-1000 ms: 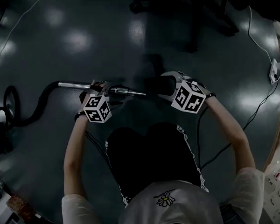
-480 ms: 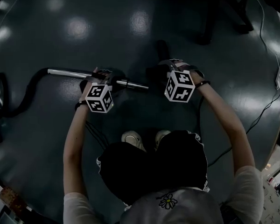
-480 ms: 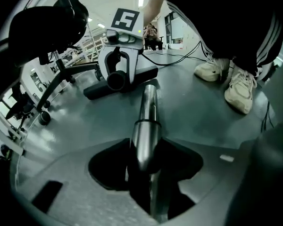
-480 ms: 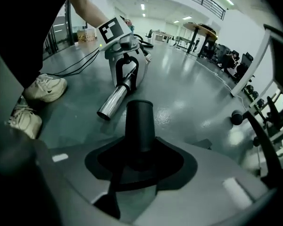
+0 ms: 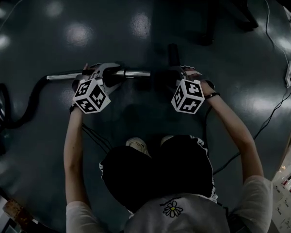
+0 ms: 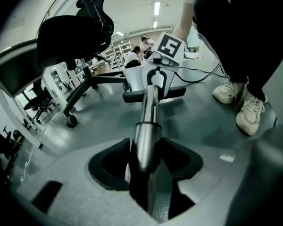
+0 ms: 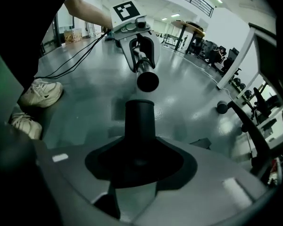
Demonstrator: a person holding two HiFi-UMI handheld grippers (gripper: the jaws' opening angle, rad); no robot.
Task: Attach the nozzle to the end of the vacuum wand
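The person stands over a dark, glossy floor (image 5: 136, 28) with a tool in each hand, both held low in front of the legs. The left tool (image 5: 104, 74) is clamped round the shiny metal vacuum wand (image 5: 133, 74); its jaws have just been closing, and the tube sits squeezed between the two pads. In the head view the wand lies nearly level, running left to right. A black hose (image 5: 31, 101) curves off its left end down to the floor.

The right tool (image 5: 177, 74) grips the black nozzle (image 7: 139, 119), with the wider part sunk between the jaws and the round neck sticking out ahead. These jaws have also just been closing, with the nozzle between them. The neck points at the open free end of the wand. The right gripper view shows a gap between them, so the two are lined up and near but not joined.

White shoes (image 5: 136, 144) show below the tools, and an office chair (image 6: 75, 36) stands behind.
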